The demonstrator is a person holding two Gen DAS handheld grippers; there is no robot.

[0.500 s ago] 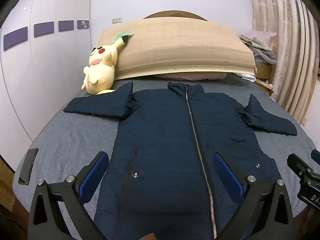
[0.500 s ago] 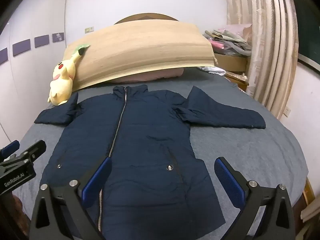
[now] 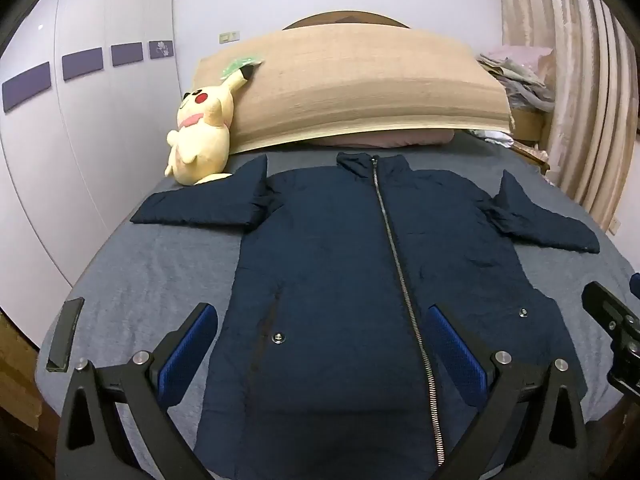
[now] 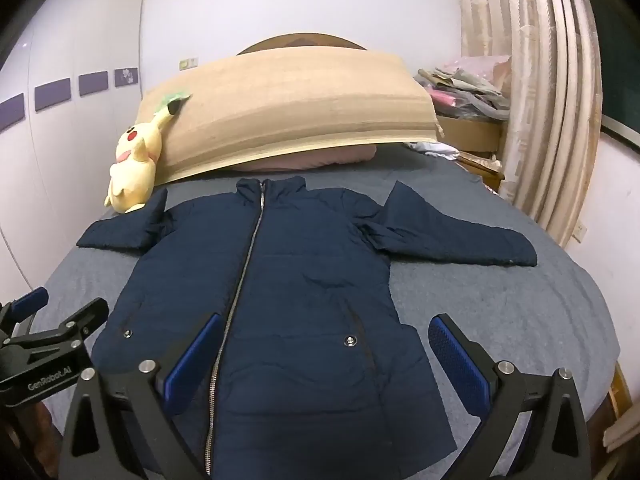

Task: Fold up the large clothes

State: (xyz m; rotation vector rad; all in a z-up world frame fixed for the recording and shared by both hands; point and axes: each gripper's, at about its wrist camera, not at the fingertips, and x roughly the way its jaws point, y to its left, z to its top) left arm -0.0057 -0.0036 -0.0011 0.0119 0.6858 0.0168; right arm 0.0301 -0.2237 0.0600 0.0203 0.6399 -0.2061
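Two tongs are held wide open with nothing in them: the left gripper (image 3: 322, 344) and the right gripper (image 4: 326, 354). A big blue jacket (image 3: 360, 280) is laid flat on the grey bed (image 3: 152, 280), zipped up, sleeves spread out.

Navy zip-up jacket (image 3: 340, 272) lies flat, front up, on the grey bed (image 3: 160, 272), sleeves spread out. Left hand-held gripper (image 3: 320, 344) is over the hem, jaws wide, nothing between them. Yellow plush toy (image 3: 202, 136) leans on the headboard cushion (image 3: 360, 92).
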